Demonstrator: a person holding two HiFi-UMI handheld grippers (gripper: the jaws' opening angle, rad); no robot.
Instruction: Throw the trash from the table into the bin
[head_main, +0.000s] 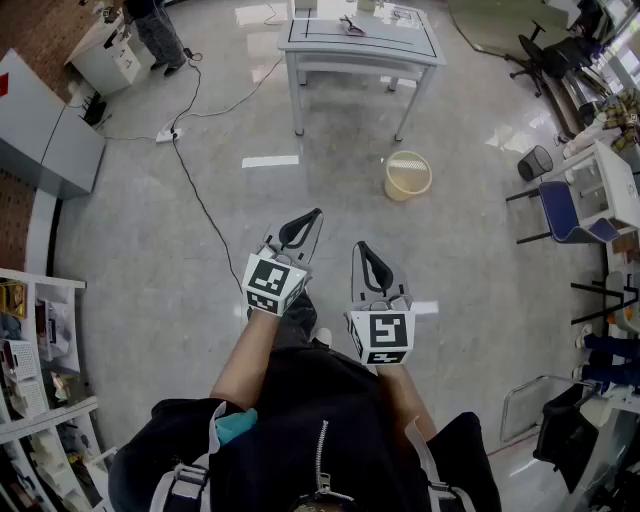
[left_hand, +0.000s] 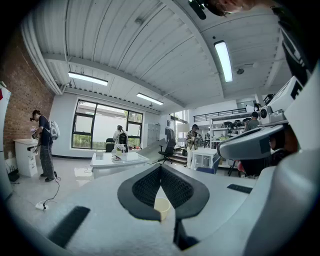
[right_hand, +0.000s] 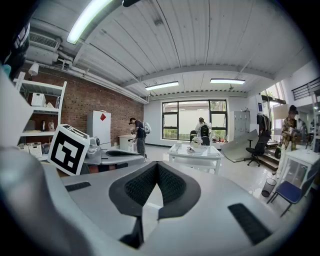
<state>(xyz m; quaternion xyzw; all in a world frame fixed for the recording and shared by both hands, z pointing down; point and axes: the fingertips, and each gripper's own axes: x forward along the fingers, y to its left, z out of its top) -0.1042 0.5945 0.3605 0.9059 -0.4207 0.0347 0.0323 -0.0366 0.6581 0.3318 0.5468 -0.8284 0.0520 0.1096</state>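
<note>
Seen from the head camera, the left gripper (head_main: 316, 213) and right gripper (head_main: 361, 246) were held out side by side at mid-frame above a grey floor (head_main: 150, 250). Each had its jaws pressed together, tips touching, with nothing between them. The white table (head_main: 400, 42) stood at top centre of the frame, well apart from both, with a small dark piece of trash (head_main: 352, 26) lying on it. The yellow bin (head_main: 408, 175) sat on the floor right of centre, between table and grippers.
</note>
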